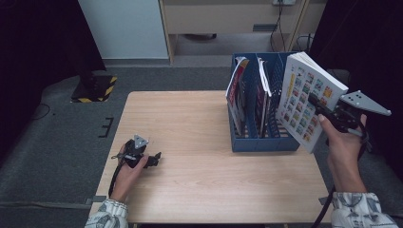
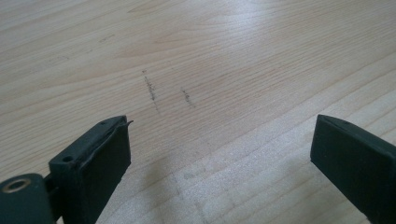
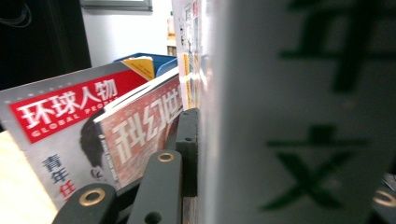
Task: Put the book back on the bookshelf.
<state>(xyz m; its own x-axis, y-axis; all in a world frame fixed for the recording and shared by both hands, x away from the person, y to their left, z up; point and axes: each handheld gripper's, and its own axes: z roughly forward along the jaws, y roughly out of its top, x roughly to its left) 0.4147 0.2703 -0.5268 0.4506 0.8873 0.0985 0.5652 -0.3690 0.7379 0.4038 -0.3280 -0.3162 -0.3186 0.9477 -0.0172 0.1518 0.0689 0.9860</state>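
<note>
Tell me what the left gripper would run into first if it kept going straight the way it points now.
Most likely nothing but the table. The left gripper, jaws open and empty, lies low over the bare wood and points toward the right side of the high view. The blue file rack stands farther back; whether it lies in that line is unclear.

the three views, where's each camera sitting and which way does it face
High view: above the person's side, looking forward and down on the table; both forearms, left gripper, right gripper.
Left gripper view: on the left gripper, facing bare tabletop between open jaws.
Right gripper view: on the right gripper, along the held book toward the magazines.
Shared: book, magazines and blue rack in high and right views.
</note>
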